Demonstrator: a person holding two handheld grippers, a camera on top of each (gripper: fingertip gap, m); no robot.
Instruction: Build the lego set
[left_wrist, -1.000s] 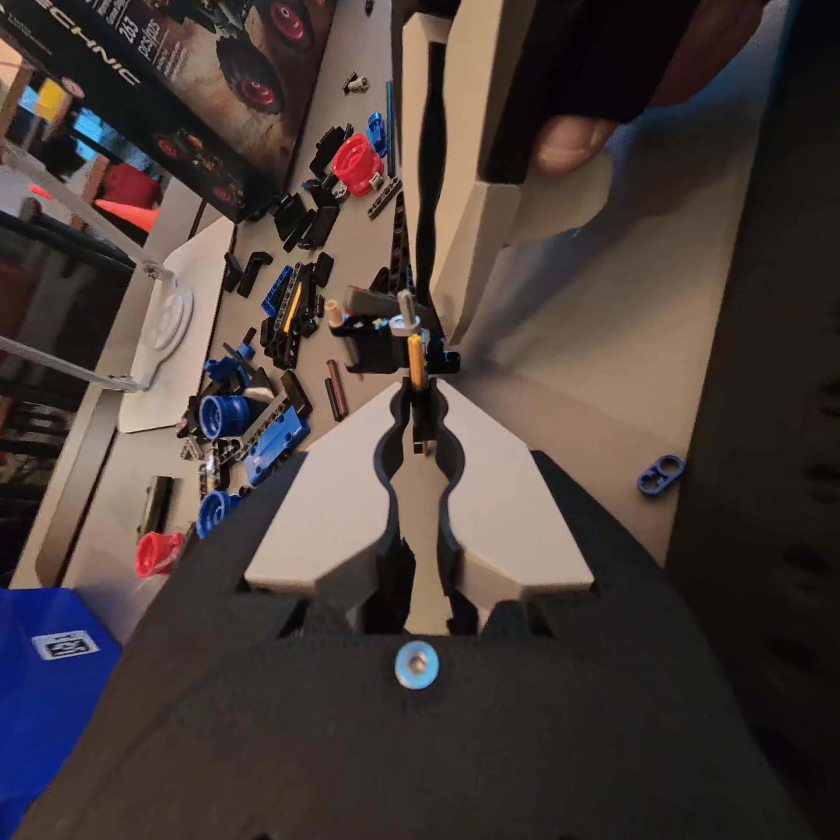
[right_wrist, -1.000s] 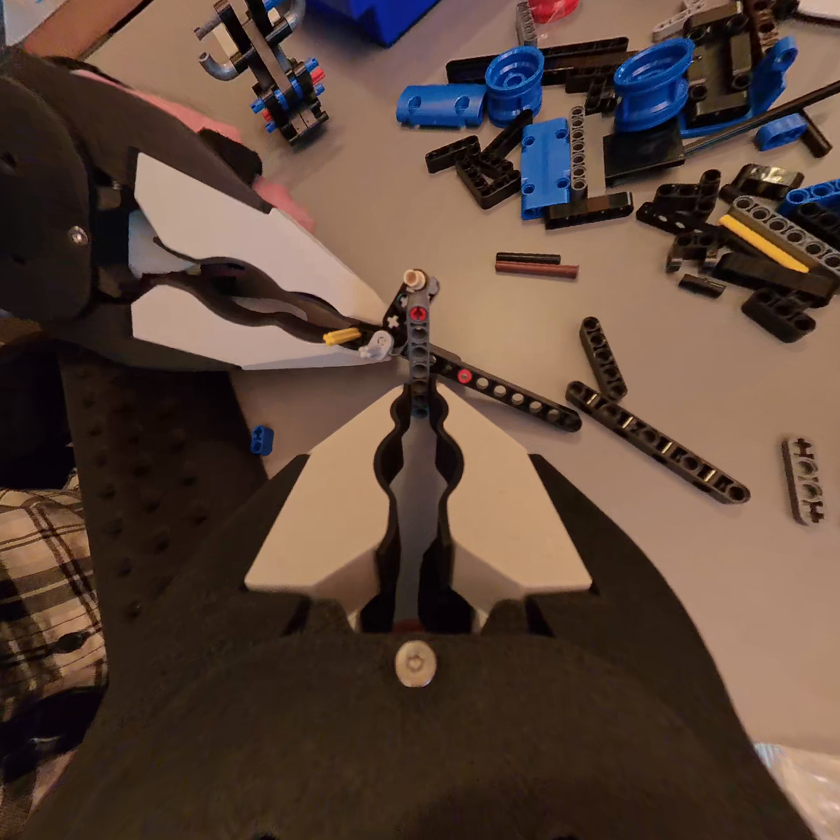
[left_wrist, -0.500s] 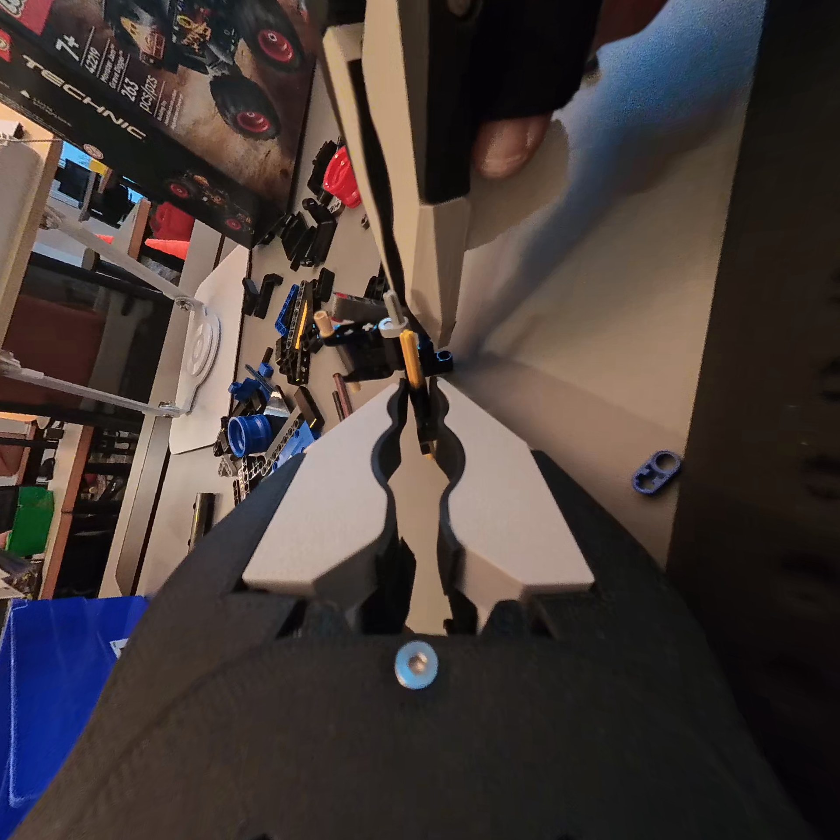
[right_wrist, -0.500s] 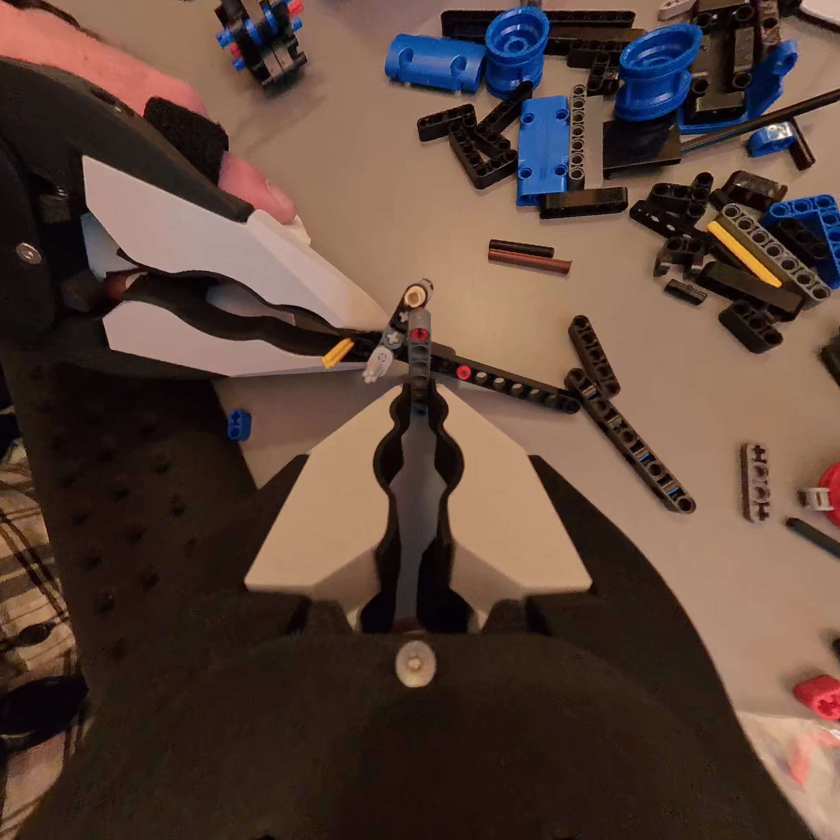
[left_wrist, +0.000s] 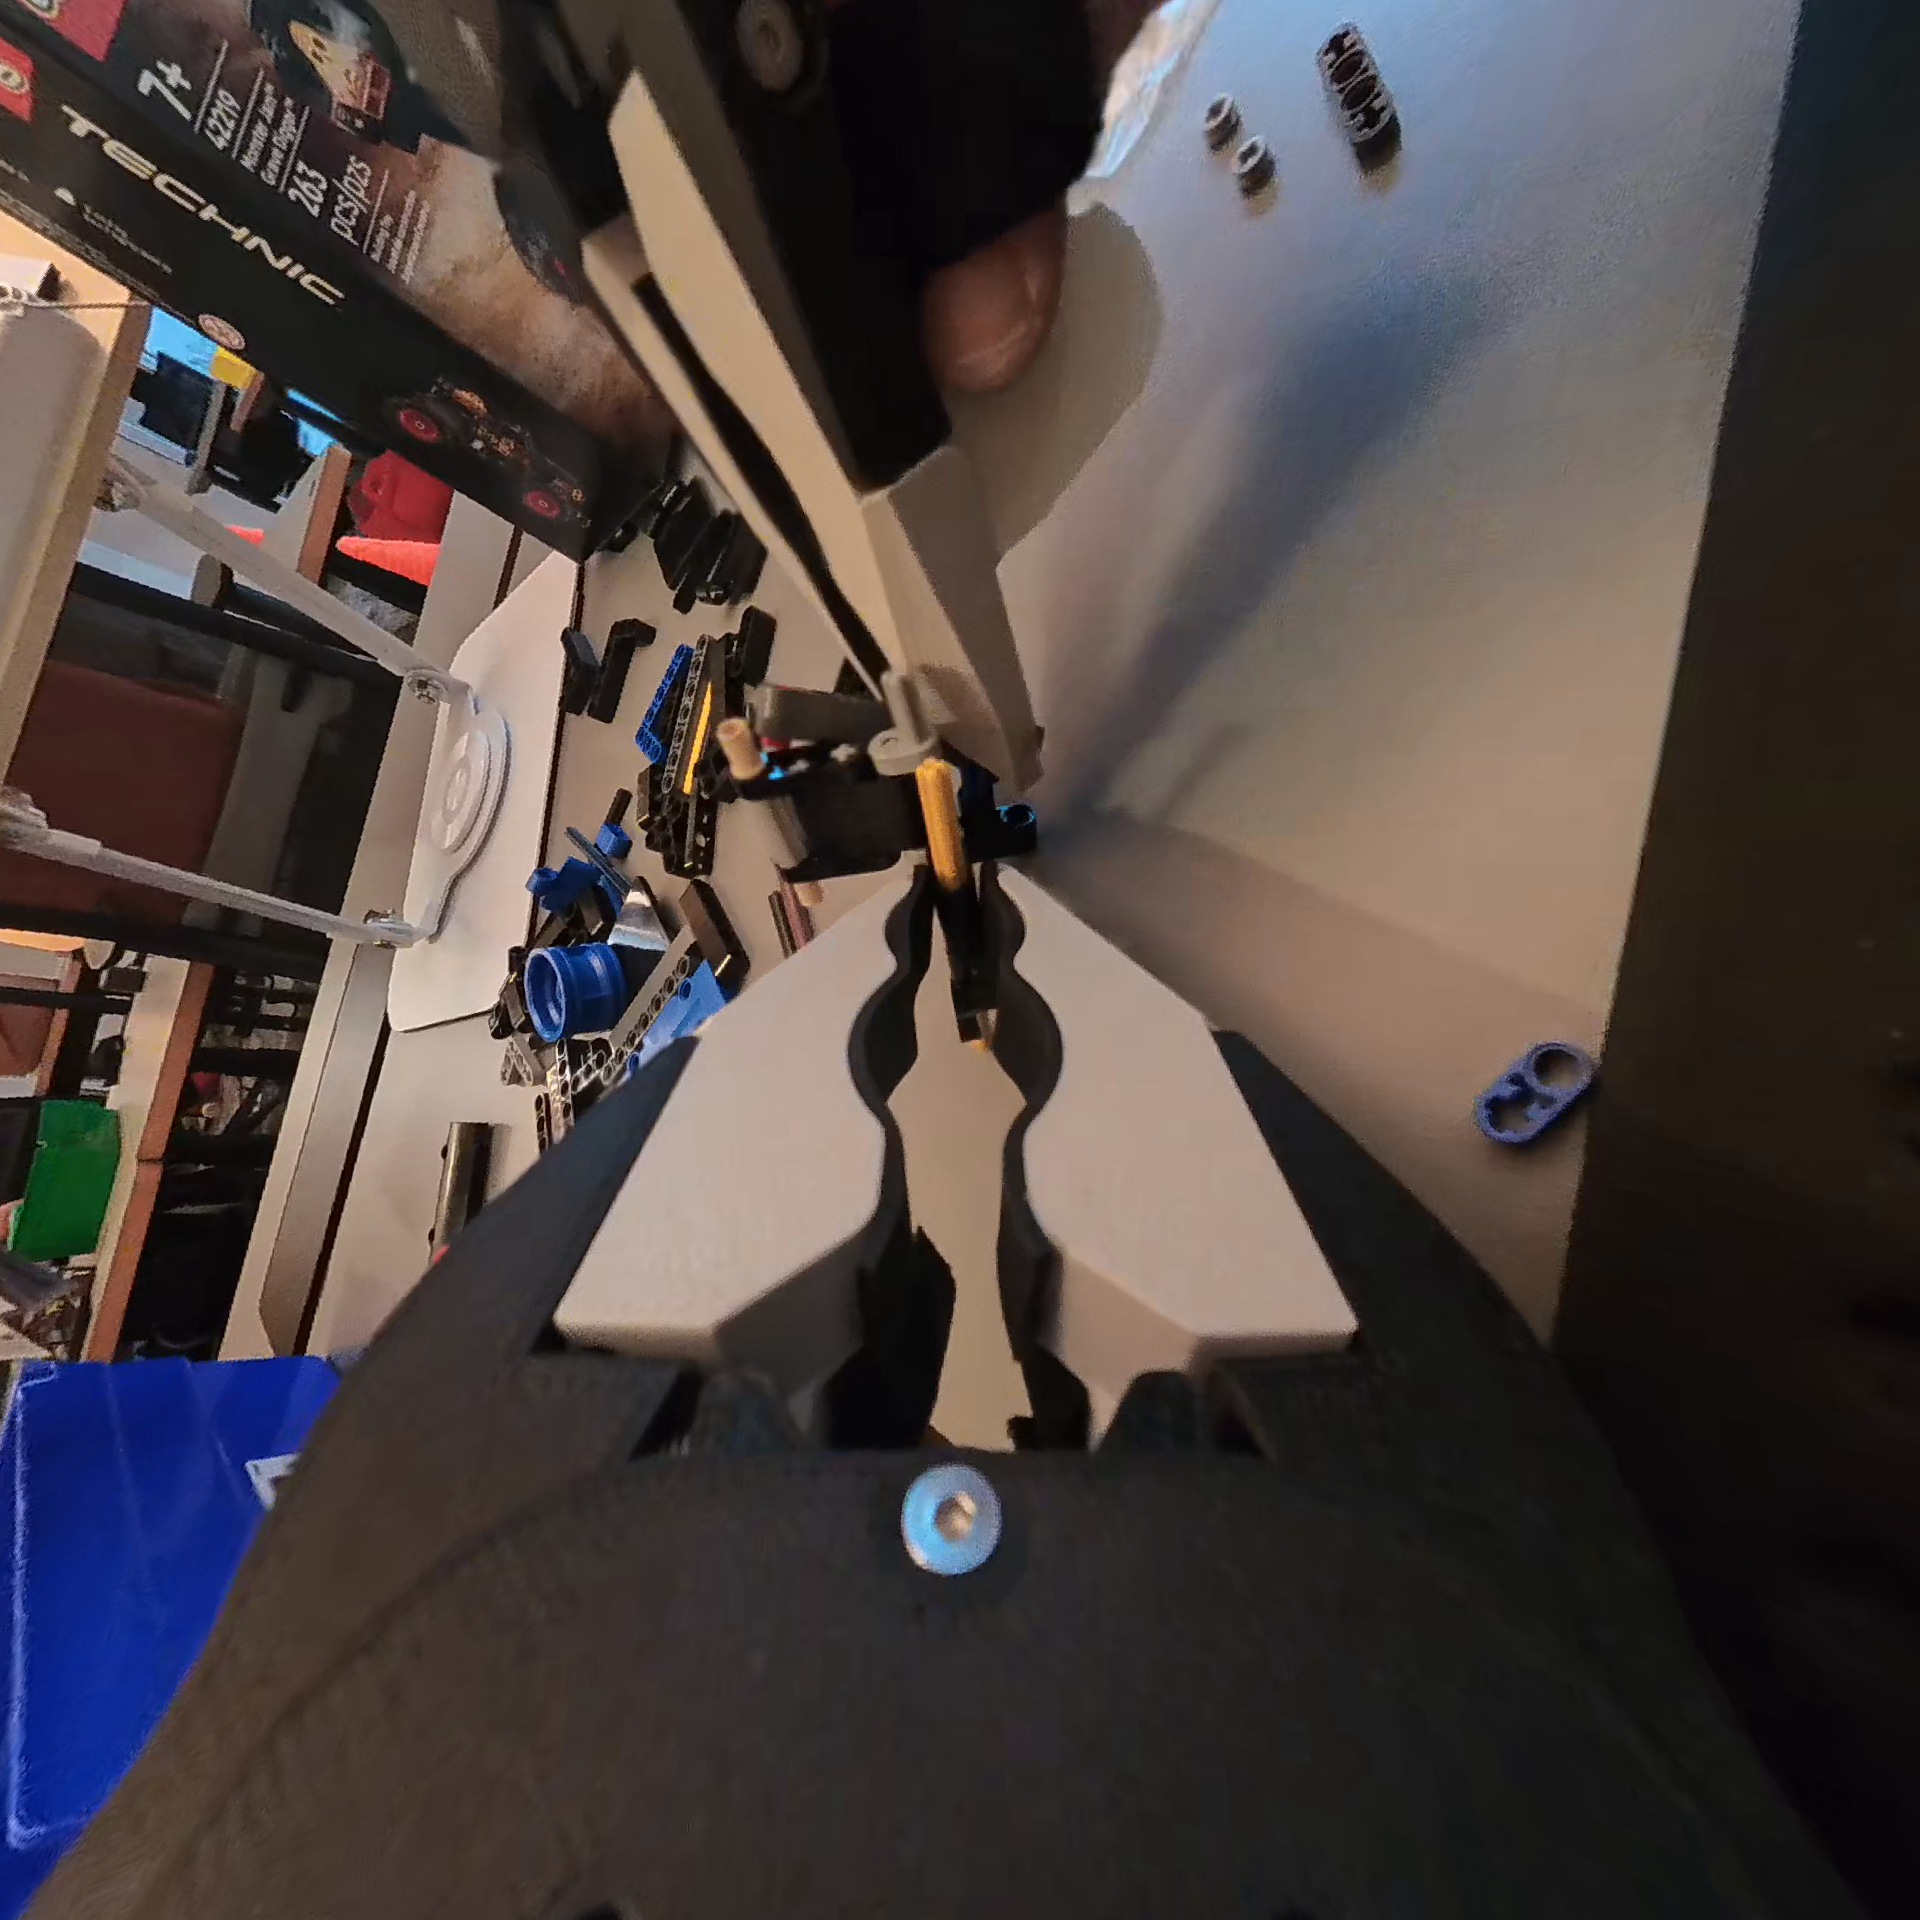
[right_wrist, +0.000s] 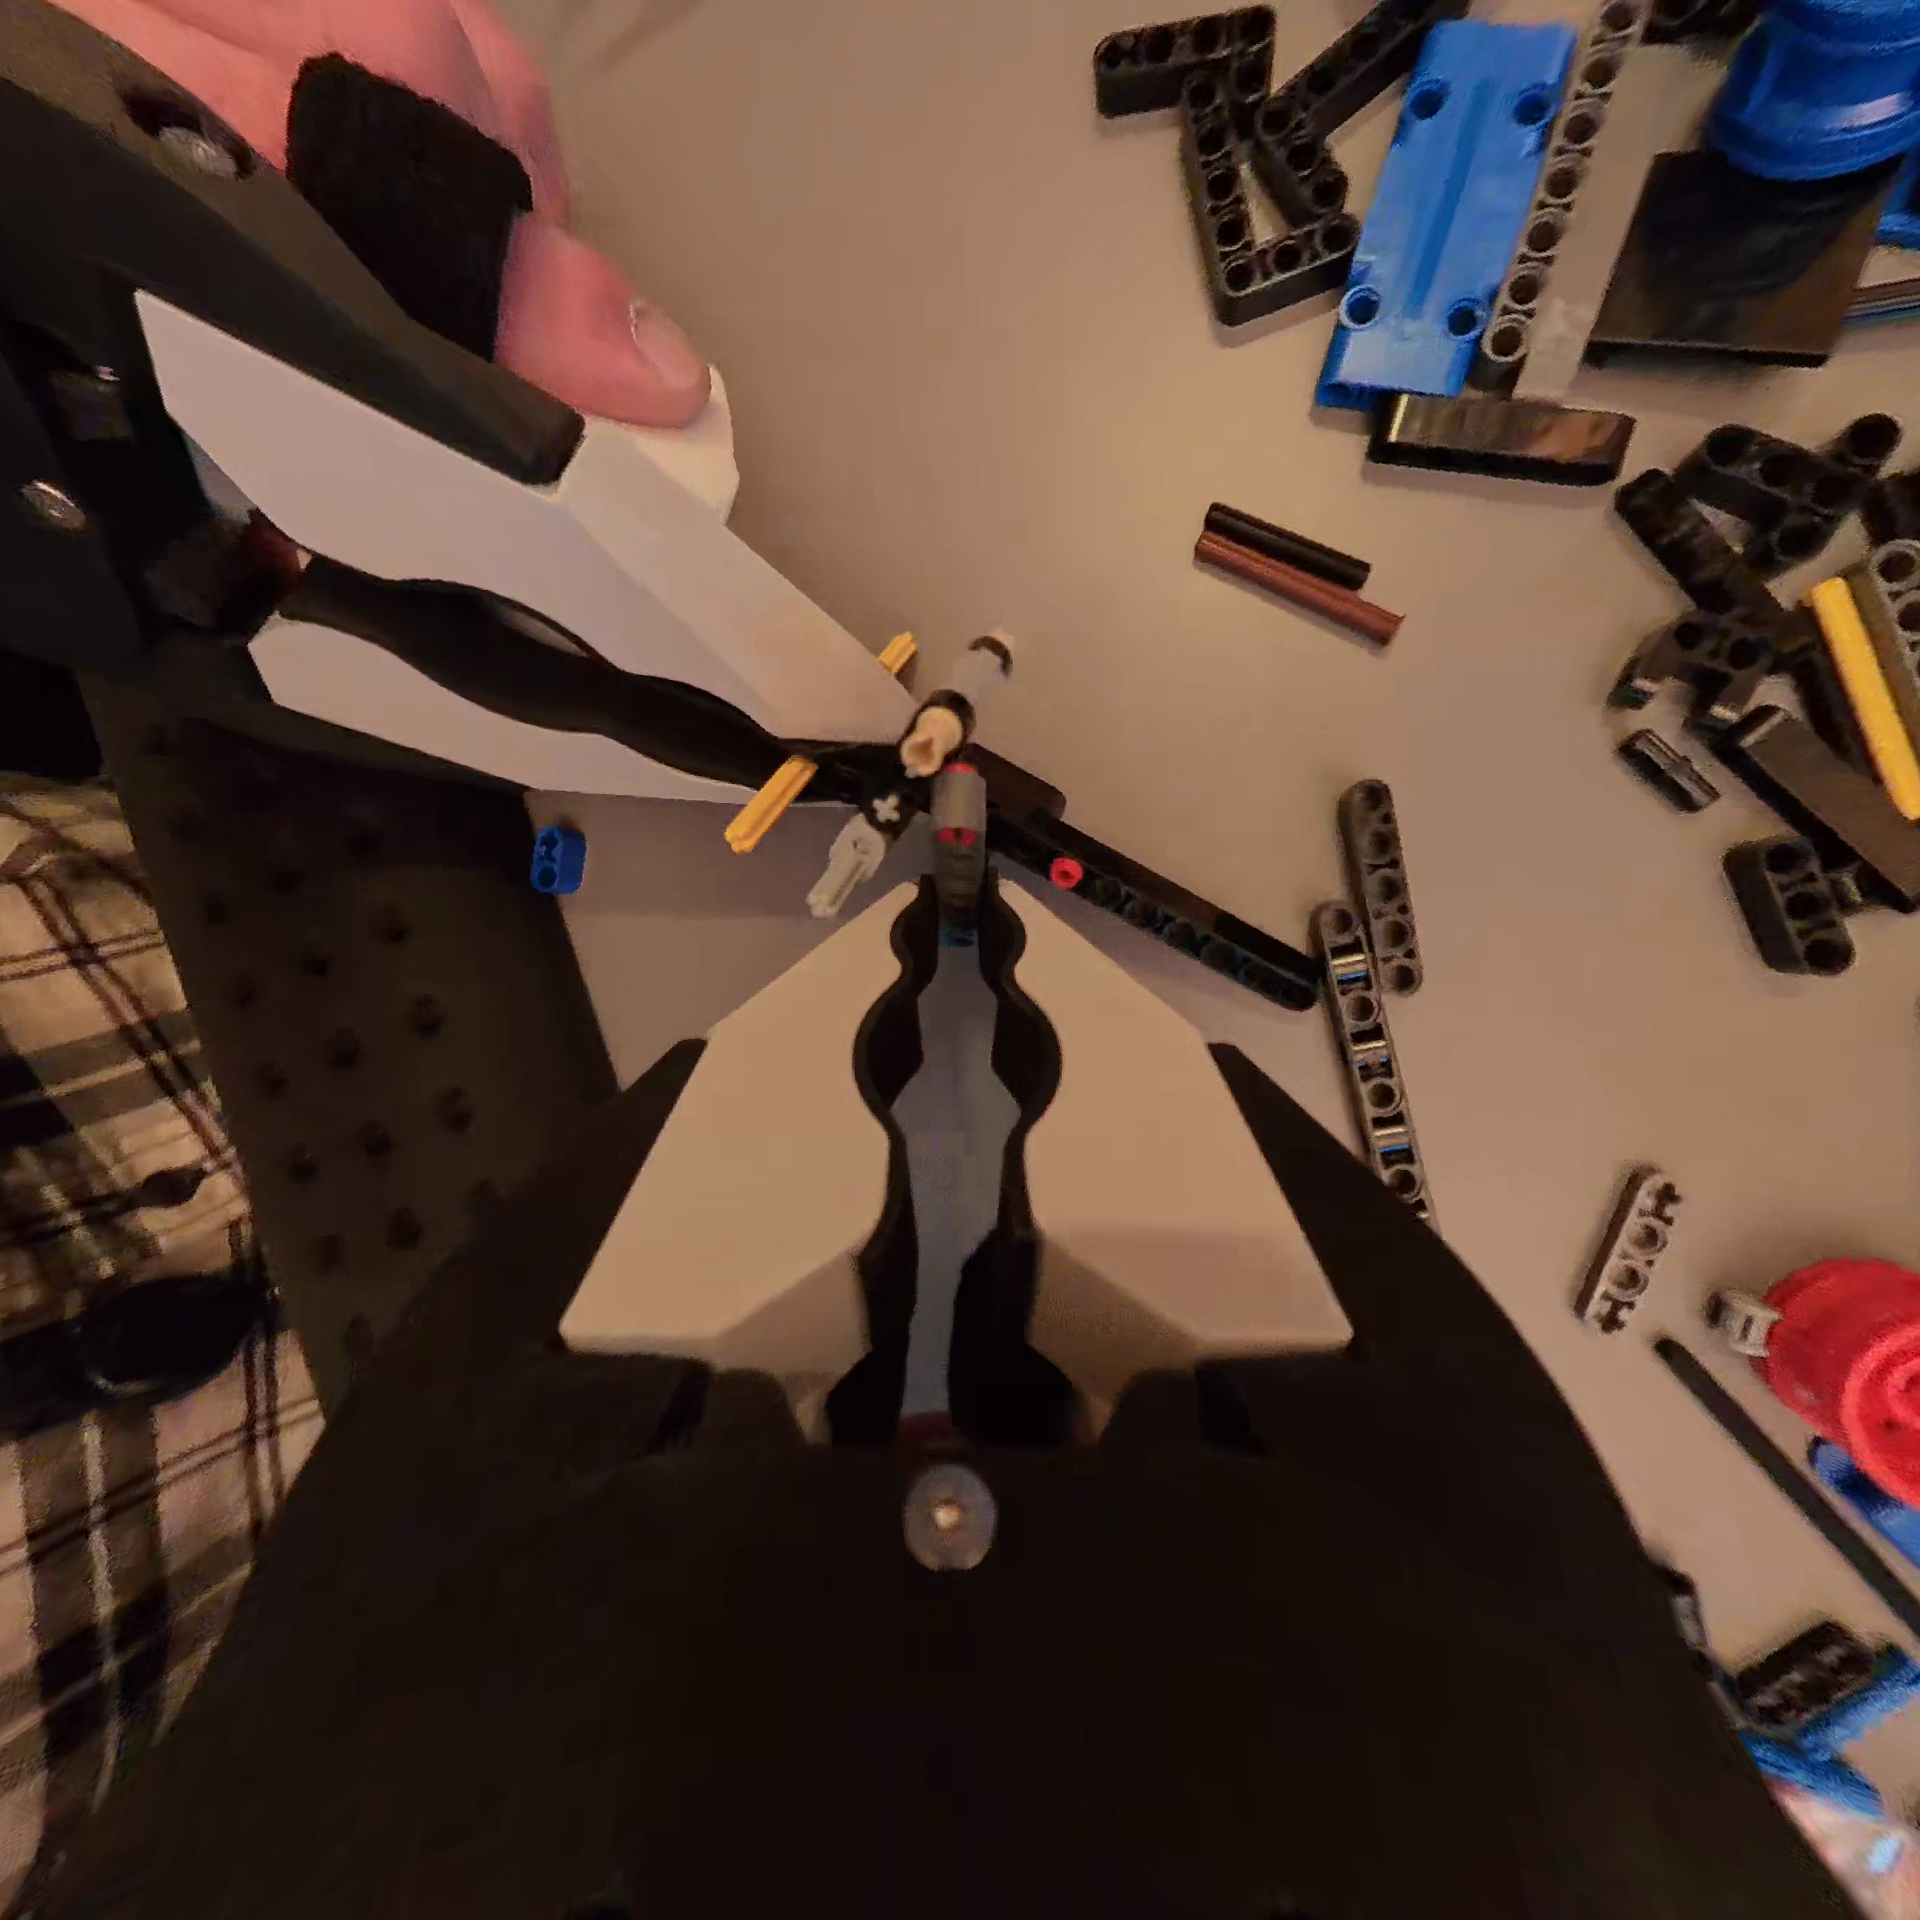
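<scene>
Left gripper (left_wrist: 951, 883) pinches the yellow axle (left_wrist: 940, 821) of the black subassembly (left_wrist: 847, 816). Right gripper (right_wrist: 956, 894) is clamped on a grey beam (right_wrist: 956, 831) at frame centre. Keep both grips firm, line holes up squarely, press gently.

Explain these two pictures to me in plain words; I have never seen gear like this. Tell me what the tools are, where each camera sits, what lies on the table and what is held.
A person holds two hand-operated claws. Each picture comes from a camera riding on one claw, looking along its fingers. The left claw is shut on a small black Lego assembly with a yellow axle; the right claw is shut on a grey studless beam joined to it. Loose black, blue and red Lego parts lie on the grey table.
</scene>
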